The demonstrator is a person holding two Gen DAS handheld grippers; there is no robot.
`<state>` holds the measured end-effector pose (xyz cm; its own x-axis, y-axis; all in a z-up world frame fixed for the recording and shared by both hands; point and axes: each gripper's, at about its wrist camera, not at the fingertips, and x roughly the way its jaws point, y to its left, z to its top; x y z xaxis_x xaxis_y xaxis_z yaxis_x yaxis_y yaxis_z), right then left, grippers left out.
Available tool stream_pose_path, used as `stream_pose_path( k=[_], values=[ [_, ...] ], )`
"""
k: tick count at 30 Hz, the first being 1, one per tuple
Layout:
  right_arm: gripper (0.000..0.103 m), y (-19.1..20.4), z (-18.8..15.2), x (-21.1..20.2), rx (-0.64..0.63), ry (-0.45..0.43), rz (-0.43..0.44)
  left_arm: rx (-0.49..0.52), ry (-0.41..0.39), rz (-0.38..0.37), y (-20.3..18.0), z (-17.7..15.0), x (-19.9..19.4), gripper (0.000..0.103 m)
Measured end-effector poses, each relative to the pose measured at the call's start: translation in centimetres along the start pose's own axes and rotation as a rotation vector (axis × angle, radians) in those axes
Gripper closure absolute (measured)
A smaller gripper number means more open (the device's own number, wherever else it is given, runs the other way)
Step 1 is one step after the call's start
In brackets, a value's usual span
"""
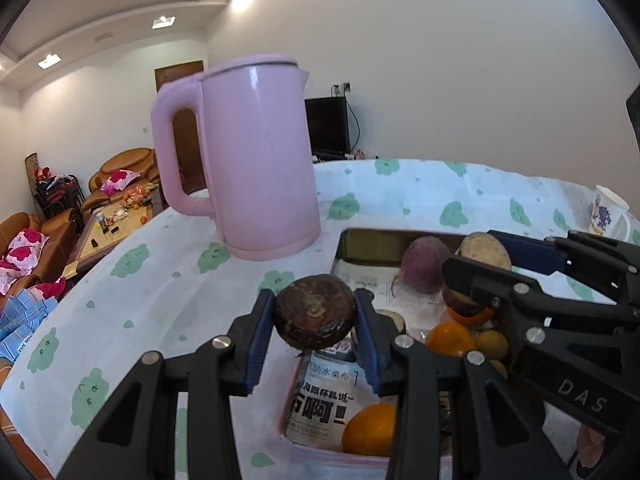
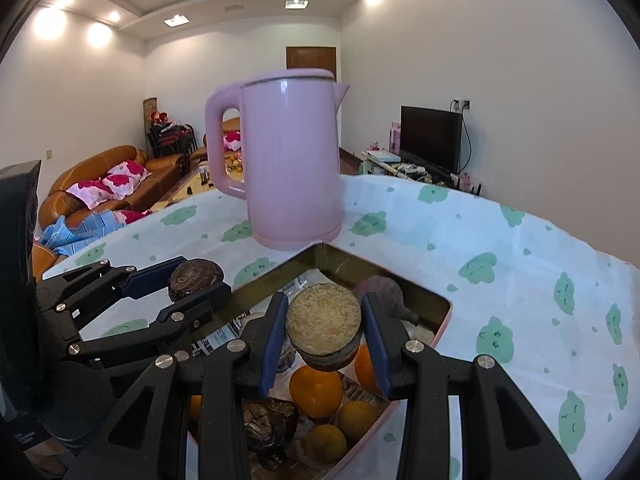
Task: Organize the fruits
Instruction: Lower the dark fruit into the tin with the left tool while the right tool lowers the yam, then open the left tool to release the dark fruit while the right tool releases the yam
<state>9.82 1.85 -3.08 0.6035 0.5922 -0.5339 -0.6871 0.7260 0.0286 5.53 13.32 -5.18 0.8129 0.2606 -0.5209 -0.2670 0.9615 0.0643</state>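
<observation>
My left gripper (image 1: 314,300) is shut on a dark brown round fruit (image 1: 314,318), held above the near left edge of a pink-rimmed tin box (image 1: 340,252). My right gripper (image 2: 325,304) is shut on a cut fruit half (image 2: 324,326) whose pale grainy face points up, held over the tin (image 2: 442,326). Each gripper also appears in the other view: the right gripper (image 1: 486,264) with its half (image 1: 484,250), and the left gripper (image 2: 192,282) with its brown fruit (image 2: 196,276). Inside the tin lie oranges (image 1: 450,338) (image 2: 316,392), a purple fruit (image 1: 426,264) and yellowish fruits (image 2: 326,442).
A tall pink kettle (image 1: 256,152) (image 2: 292,160) stands just behind the tin on the white tablecloth with green prints (image 2: 520,260). A white mug (image 1: 604,212) sits at the table's far right. Sofas and a low table lie beyond the table edge.
</observation>
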Motion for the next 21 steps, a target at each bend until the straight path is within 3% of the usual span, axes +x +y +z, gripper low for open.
stream_pose_path(
  k=[12, 14, 21],
  values=[
    [0.063, -0.2, -0.8, 1.4, 0.024, 0.094, 0.044, 0.008, 0.057, -0.018, -0.1, -0.3, 0.9, 0.059],
    [0.062, -0.3, -0.8, 1.3, 0.026, 0.098, 0.044, 0.004, 0.058, -0.020, 0.0, -0.4, 0.8, 0.055],
    [0.042, -1.1, -0.7, -0.6, 0.060, 0.041, 0.027, -0.031, 0.011, -0.007, 0.8, 0.0, -1.0, 0.028]
  ],
)
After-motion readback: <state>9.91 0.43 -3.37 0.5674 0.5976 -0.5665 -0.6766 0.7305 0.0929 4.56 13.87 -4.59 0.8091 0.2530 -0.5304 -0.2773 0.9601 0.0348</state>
